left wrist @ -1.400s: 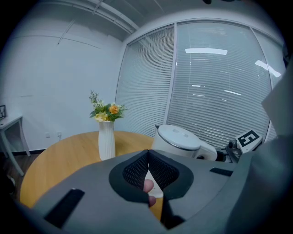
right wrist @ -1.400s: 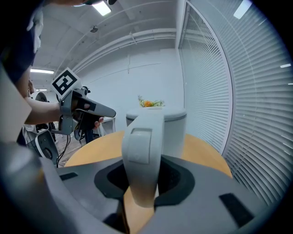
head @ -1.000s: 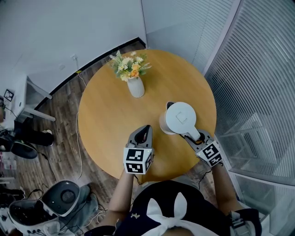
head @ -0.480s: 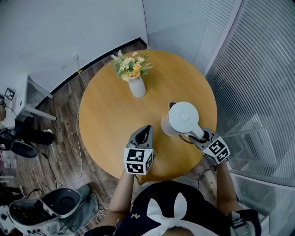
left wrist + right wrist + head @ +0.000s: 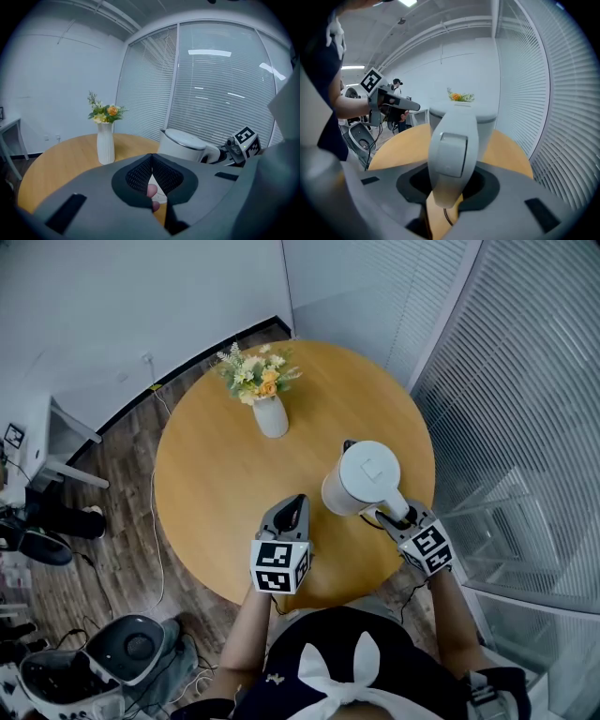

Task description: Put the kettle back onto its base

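Right tool (image 5: 396,516) clamped on kettle (image 5: 366,474) handle; left tool (image 5: 297,502) pressed together; base hidden.

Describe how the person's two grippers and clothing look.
Both the left gripper and right gripper are grey, wedge-shaped shells lined with black pads. Each carries a white cube printed with black square markers. The person wears a dark top with a white bow shape.
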Motion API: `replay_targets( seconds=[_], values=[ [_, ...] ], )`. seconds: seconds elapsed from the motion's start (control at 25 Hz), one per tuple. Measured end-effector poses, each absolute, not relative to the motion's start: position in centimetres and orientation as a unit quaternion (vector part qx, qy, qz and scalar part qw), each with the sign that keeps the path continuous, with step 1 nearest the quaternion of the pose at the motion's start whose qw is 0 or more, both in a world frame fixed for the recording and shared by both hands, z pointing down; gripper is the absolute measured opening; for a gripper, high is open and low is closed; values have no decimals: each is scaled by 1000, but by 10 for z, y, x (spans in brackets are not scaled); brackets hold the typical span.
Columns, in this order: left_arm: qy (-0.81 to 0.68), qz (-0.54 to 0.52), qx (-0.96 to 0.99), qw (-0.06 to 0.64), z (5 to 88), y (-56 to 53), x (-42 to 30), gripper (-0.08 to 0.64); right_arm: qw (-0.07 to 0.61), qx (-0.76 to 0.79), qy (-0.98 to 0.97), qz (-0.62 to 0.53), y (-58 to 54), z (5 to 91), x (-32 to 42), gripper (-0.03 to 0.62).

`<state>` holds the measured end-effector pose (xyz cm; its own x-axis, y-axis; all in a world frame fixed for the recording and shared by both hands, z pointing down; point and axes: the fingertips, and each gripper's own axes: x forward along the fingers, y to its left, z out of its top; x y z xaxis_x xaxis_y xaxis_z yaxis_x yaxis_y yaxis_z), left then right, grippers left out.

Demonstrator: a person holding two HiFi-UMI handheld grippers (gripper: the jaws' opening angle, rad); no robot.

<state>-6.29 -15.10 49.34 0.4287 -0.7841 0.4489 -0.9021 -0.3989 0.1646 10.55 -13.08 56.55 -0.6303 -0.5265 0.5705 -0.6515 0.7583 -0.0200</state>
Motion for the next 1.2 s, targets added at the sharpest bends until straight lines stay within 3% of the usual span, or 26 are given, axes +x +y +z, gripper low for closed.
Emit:
replay_targets(
  seconds=[0.32, 1.2],
  values=[
    [-512, 152, 823, 192, 493, -149, -60, 20, 302, 303, -899, 91, -134, 571, 79, 129],
    [-506, 153, 828, 188, 492, -151, -57, 20, 269, 357, -891, 84, -148, 575, 76, 126]
  ],
)
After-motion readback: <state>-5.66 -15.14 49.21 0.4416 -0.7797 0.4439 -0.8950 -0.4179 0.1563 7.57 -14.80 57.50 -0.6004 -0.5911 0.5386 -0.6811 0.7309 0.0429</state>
